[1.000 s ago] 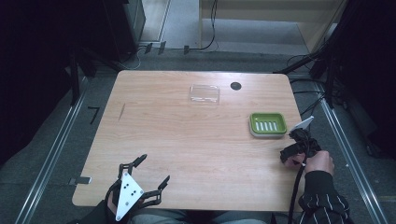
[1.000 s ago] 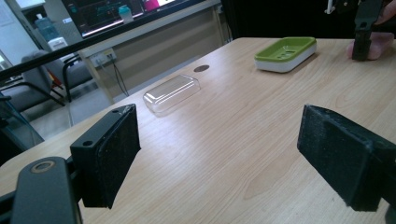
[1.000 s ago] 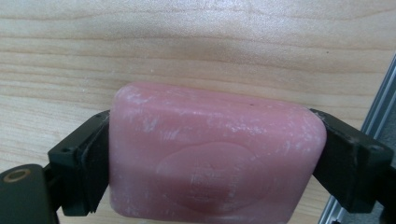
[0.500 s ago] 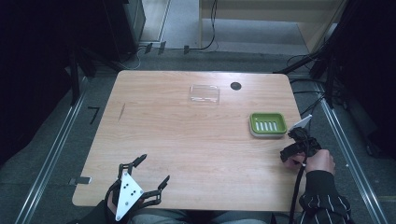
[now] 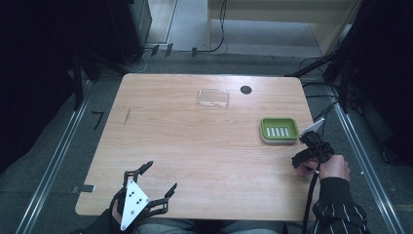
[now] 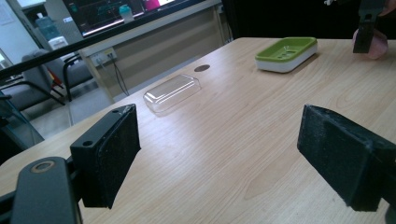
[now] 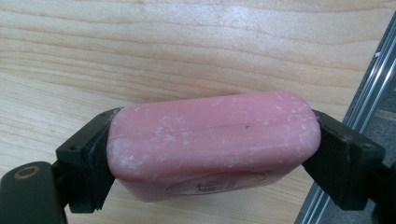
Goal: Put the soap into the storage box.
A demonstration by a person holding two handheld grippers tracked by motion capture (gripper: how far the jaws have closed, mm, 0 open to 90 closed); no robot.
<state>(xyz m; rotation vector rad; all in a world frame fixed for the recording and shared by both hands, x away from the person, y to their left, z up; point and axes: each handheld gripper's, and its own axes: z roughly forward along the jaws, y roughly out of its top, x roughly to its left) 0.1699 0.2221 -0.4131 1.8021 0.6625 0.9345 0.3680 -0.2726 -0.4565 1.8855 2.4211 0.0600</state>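
- High view: the right gripper (image 5: 306,157) sits at the right edge of the frame, just below the middle, over the table's (image 5: 195,146) right border. The green soap dish (image 5: 279,129) lies just up and left of it, near but apart. The dish's long side runs left to right in the picture. The left gripper (image 5: 158,187) rests at the lower left with its jaws spread and nothing between them, well apart from the dish. A clear plastic lid (image 5: 213,98) lies near the top centre. By my reading the right hand is much the nearer one for the dish.
- Left gripper view: its two black jaws stand wide apart over bare wood, gripping nothing. The soap dish (image 6: 286,53) shows at the upper right, the lid (image 6: 172,92) in the middle. At the top right corner the other gripper holds something pink.
- Right gripper view: the jaws have just been closing and now clamp a pink soap bar (image 7: 212,140) by its two short ends. The bar's long axis runs across the frame from one jaw to the other. Wood grain lies behind it, the table's edge at the far right.
- The coming move likely carries the bar up-left in the high view, its length lined up with the dish's.
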